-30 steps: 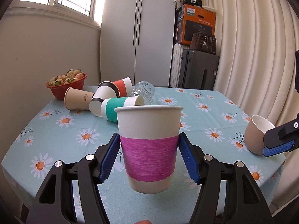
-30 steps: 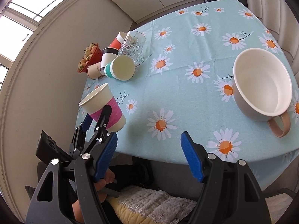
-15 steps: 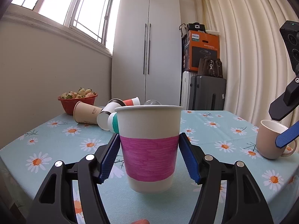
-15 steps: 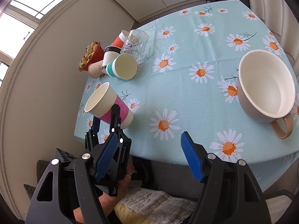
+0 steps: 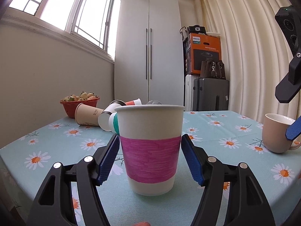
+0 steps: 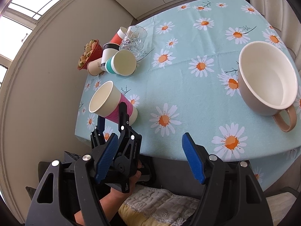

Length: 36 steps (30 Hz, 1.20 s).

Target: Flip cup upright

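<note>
A white paper cup with a pink band [image 5: 149, 148] stands upright on the daisy tablecloth [image 5: 216, 169], near the table's front left corner. My left gripper [image 5: 149, 158] has a blue pad on each side of it, and a thin gap shows at each pad. The cup [image 6: 111, 103] and the left gripper [image 6: 112, 120] also show in the right wrist view. My right gripper [image 6: 148, 160] is open and empty, above the table's near edge. Its blue pad [image 5: 293, 130] shows at the right in the left wrist view.
A beige mug [image 6: 267, 81] stands at the right. Several paper cups lie on their sides at the back left [image 6: 120, 62], by a clear glass [image 6: 134, 39] and a red bowl of fruit [image 6: 88, 54]. A cabinet [image 5: 148, 60] and suitcases [image 5: 210, 94] stand behind the table.
The left gripper has come down with the pink cup, which now rests on the cloth. Its pads have eased slightly off the cup. The right gripper has barely moved.
</note>
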Each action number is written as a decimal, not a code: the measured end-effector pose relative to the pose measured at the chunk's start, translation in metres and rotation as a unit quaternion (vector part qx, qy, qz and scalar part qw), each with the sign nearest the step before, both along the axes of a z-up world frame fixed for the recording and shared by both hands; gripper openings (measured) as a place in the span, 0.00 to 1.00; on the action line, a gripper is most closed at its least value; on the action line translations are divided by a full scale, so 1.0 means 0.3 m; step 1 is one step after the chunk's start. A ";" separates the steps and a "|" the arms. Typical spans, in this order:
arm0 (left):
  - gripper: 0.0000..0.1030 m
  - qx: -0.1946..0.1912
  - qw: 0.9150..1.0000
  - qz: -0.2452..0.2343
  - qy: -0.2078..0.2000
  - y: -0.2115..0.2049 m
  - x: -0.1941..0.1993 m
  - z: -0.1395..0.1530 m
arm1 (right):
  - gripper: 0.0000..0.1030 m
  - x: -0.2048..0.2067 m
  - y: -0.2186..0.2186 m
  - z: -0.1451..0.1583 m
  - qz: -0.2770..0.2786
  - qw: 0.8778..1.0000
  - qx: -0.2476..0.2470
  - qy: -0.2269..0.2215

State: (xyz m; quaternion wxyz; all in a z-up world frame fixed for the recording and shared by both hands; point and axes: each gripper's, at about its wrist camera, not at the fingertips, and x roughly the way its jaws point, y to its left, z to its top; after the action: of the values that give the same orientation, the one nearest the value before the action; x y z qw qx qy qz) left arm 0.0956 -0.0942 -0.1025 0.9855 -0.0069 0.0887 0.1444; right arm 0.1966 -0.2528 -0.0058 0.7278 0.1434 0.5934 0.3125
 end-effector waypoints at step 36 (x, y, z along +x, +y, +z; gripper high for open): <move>0.94 -0.029 0.999 -0.030 -0.028 0.017 -0.190 0.208 | 0.68 -0.159 -0.031 0.133 -0.015 0.999 0.016 -0.032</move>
State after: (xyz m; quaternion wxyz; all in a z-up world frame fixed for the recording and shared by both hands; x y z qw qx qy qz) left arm 0.0386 -0.0893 -0.0400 0.9909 -0.0372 0.0653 0.1119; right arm 0.1489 -0.2621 0.0340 0.7483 0.1537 0.5628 0.3157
